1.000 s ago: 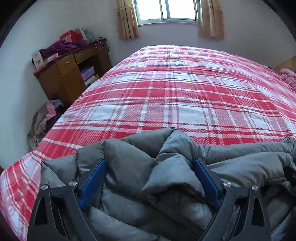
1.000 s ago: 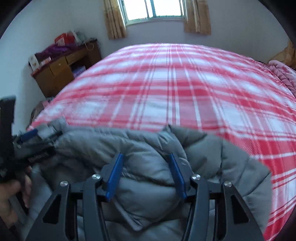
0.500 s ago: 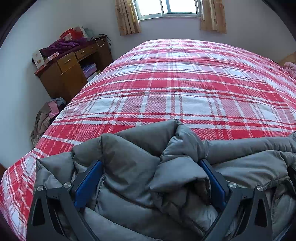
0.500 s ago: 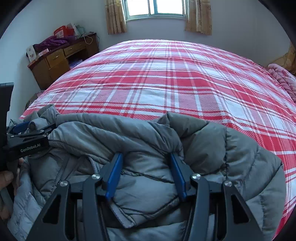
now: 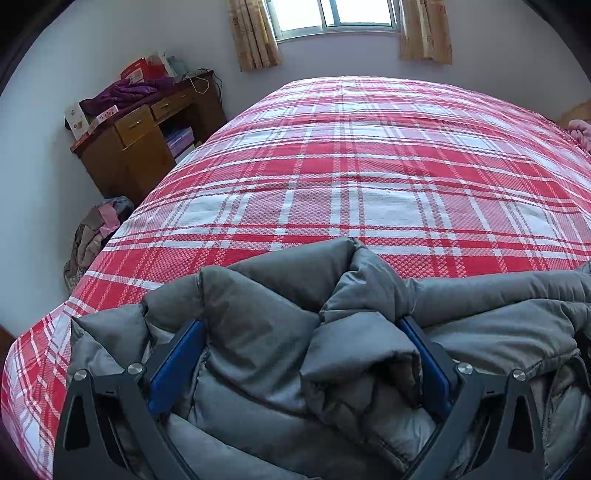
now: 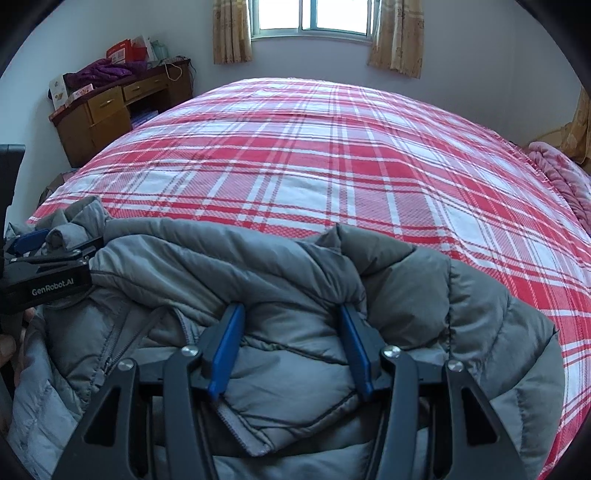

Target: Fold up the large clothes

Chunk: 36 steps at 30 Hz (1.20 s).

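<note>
Over on the far left we spot the brown wooden desk (image 5: pixel 125 147) against the wall, purple clothing heaped on top, and below it a loose pile of clothes (image 5: pixel 98 236) on the floor. Moving in, we have the red and white plaid bedspread (image 5: pixel 369 177) stretching wide under the bright window (image 6: pixel 310 16) with its tan curtains. At the near edge of the bed lies the grey quilted puffer jacket (image 5: pixel 266 332), bunched and rumpled. Our left gripper (image 5: pixel 301 354) stands at its widest, blue pads spread, a thick fold of jacket bulging between them, and we cannot tell whether the pads press on it. Further right, our right gripper (image 6: pixel 291 347) sits about half spread with padded grey fabric filling the gap, both blue pads against it. At the far right edge, a pink blanket (image 6: pixel 557 173) lies bundled.
</note>
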Motion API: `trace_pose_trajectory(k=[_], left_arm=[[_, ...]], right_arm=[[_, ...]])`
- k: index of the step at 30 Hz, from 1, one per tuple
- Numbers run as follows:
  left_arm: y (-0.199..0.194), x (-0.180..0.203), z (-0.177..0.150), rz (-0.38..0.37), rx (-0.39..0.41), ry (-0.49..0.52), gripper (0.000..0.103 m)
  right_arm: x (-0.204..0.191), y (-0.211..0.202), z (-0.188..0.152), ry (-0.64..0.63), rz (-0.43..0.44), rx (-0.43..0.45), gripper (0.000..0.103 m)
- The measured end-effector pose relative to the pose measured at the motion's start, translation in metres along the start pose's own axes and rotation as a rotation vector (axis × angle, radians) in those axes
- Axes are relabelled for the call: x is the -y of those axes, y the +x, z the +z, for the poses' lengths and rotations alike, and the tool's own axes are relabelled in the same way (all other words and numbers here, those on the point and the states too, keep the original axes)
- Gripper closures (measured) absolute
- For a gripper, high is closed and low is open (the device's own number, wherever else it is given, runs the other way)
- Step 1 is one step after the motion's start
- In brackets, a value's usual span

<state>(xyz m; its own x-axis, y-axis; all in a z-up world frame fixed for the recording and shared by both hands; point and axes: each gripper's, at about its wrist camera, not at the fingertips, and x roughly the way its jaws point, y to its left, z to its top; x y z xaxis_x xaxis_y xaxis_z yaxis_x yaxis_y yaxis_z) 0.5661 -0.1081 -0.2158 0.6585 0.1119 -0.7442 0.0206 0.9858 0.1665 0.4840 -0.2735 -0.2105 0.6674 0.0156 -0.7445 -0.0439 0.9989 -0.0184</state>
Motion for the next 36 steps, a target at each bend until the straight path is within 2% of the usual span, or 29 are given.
trace_pose_trajectory(k=[18,23,26,28,30,31,33,36], left_arm=[[0.000,0.001,0.000,0.005,0.000,0.001,0.001],[-0.002,0.005,0.001,0.033,0.008,0.021,0.001],[-0.005,0.004,0.013,0.020,-0.030,0.057,0.001],[-0.026,-0.006,0.022,0.018,-0.021,0.068,0.001],[-0.065,-0.029,0.024,-0.036,0.047,0.044,0.001],[-0.078,-0.039,0.021,-0.044,0.060,0.038,0.001],[-0.106,-0.061,0.007,-0.037,0.065,0.030,0.001],[-0.146,-0.095,-0.042,-0.075,0.059,0.028,0.001]], right_arm=[[-0.001,0.001,0.000,-0.003,-0.002,0.000,0.047],[-0.001,0.001,0.000,-0.007,-0.005,-0.002,0.047],[-0.005,0.003,0.001,-0.022,-0.025,-0.010,0.047],[-0.003,0.001,0.005,-0.033,-0.019,-0.031,0.043],[0.009,-0.015,0.008,0.001,-0.035,-0.044,0.025],[0.016,-0.029,0.007,0.033,-0.036,-0.022,0.022],[0.032,-0.064,-0.001,0.065,-0.020,0.027,0.015],[0.053,-0.110,-0.033,0.069,-0.019,0.038,0.013]])
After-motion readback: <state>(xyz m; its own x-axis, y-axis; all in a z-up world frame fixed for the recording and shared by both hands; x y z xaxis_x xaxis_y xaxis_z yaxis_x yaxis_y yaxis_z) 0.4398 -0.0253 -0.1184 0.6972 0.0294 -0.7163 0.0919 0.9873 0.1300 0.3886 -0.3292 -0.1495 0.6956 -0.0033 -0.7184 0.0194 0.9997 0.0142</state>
